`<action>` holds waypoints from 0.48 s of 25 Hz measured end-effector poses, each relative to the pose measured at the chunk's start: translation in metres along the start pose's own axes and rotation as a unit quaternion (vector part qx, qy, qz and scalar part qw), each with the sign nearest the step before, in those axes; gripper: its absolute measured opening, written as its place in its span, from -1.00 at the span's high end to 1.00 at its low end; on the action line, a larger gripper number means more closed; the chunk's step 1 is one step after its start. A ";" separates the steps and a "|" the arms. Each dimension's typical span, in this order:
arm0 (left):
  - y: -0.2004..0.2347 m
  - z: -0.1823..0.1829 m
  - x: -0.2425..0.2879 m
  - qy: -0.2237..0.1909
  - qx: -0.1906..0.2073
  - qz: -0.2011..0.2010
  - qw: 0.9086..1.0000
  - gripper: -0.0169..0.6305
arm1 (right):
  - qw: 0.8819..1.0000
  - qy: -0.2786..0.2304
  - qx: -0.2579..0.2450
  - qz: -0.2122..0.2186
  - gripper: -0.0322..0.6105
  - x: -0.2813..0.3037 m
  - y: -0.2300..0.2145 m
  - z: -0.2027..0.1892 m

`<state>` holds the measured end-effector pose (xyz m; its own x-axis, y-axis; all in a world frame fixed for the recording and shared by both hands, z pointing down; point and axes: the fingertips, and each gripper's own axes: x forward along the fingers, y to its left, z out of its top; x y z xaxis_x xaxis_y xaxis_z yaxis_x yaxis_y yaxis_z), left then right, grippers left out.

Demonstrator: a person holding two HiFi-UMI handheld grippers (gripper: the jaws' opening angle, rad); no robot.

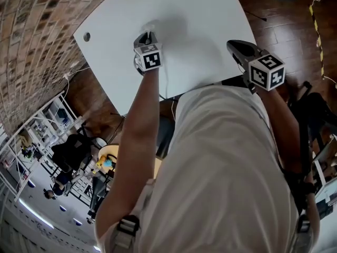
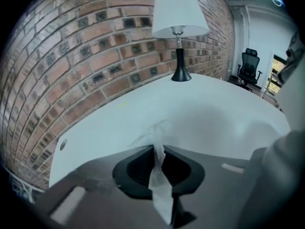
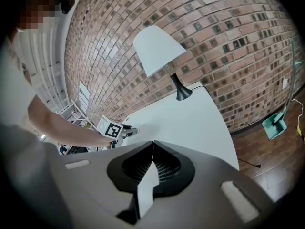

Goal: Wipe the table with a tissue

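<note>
The white table [image 1: 200, 15] fills the top of the head view. My left gripper [image 1: 146, 36] reaches down onto it, shut on a white tissue [image 1: 151, 27]. In the left gripper view the tissue [image 2: 158, 130] bunches against the table [image 2: 214, 118] just past the jaw tips, and a strip of it trails back between the shut jaws of the left gripper [image 2: 156, 146]. My right gripper [image 1: 234, 46] hovers near the table's near edge, away from the tissue. Its jaws [image 3: 152, 143] meet at the tips; a pale sliver behind them is unclear. It looks toward the left gripper [image 3: 128, 131].
A lamp [image 2: 178, 23] with a white shade and black base stands at the table's far end against a brick wall [image 2: 71, 56]. A round hole [image 1: 86, 36] sits near the table's left corner. An office chair [image 2: 249, 66] and a green dustpan [image 3: 274, 125] stand on the wooden floor.
</note>
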<state>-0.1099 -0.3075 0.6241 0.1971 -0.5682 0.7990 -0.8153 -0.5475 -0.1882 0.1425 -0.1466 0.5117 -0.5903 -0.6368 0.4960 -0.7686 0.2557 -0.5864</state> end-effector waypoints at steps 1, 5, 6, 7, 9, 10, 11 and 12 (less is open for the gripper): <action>-0.012 0.004 0.000 -0.004 0.016 -0.004 1.000 0.86 | 1.000 -0.001 0.001 -0.002 0.88 -0.003 -0.002 -0.001; -0.063 0.018 -0.002 -0.019 0.065 -0.038 0.997 0.87 | 1.000 -0.007 0.003 -0.001 0.88 -0.014 -0.008 -0.001; -0.074 0.021 -0.002 -0.022 0.075 -0.050 0.996 0.87 | 1.000 -0.008 0.002 0.000 0.88 -0.017 -0.010 0.000; -0.085 0.024 -0.003 -0.023 0.083 -0.062 0.994 0.87 | 1.000 -0.008 0.001 0.002 0.88 -0.019 -0.012 0.001; -0.104 0.026 -0.004 -0.020 0.086 -0.086 0.992 0.87 | 1.000 -0.008 -0.002 0.004 0.88 -0.023 -0.016 0.003; -0.112 0.026 -0.006 -0.017 0.075 -0.102 0.992 0.86 | 1.000 -0.008 -0.004 0.006 0.88 -0.025 -0.018 0.003; -0.120 0.028 -0.010 -0.019 0.055 -0.120 0.991 0.83 | 1.000 -0.008 -0.006 0.008 0.88 -0.028 -0.019 0.004; -0.126 0.033 -0.016 -0.030 0.026 -0.139 0.990 0.82 | 1.000 -0.009 -0.008 0.012 0.88 -0.030 -0.019 0.005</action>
<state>0.0076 -0.2499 0.6159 0.4430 -0.4267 0.7885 -0.6966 -0.7174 0.0032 0.1763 -0.1356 0.5052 -0.6049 -0.6427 0.4702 -0.7578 0.2832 -0.5878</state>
